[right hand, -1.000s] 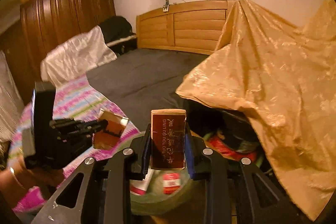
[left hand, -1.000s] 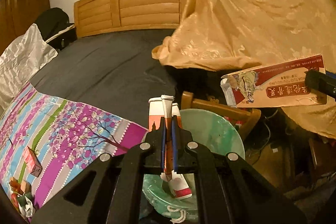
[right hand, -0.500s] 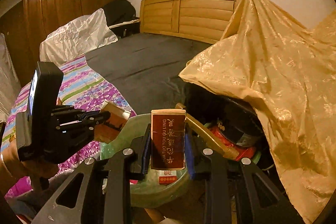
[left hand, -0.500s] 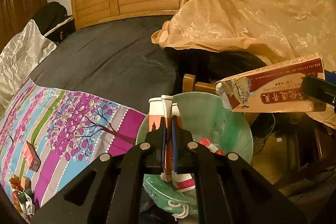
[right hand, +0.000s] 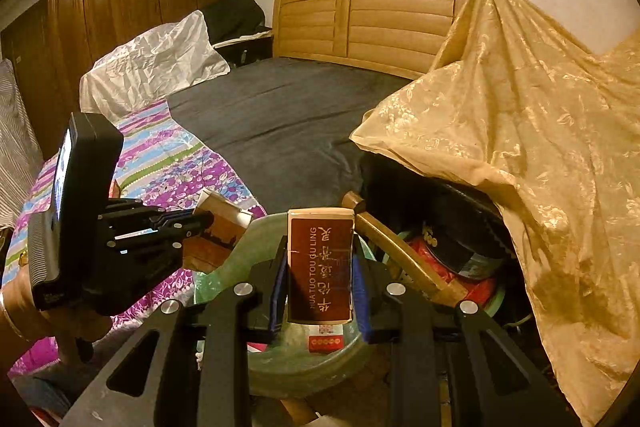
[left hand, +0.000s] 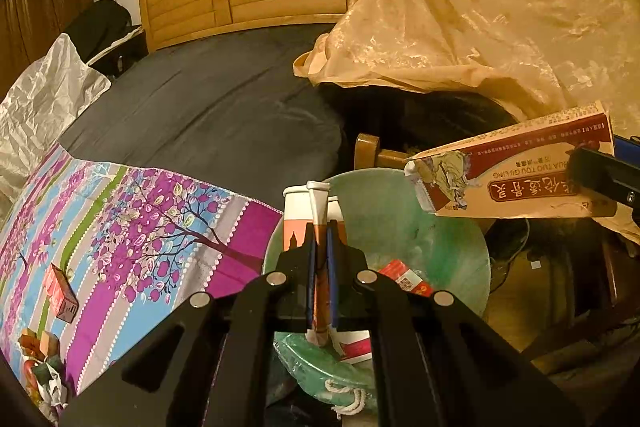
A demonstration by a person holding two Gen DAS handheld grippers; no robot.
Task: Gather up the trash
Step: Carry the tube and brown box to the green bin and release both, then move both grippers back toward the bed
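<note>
In the left view, the left gripper (left hand: 319, 259) has its fingers (left hand: 308, 267) clamped on a flat white and orange box (left hand: 298, 215), and the green bin (left hand: 440, 247) now sits closer under it than it did a moment ago, with a red box (left hand: 404, 279) already inside. In the right view, the right gripper (right hand: 320, 279) has its fingers clamped on a long brown box (right hand: 320, 267), and it too has come over the bin (right hand: 240, 251), so I think both boxes are about ready to drop in
</note>
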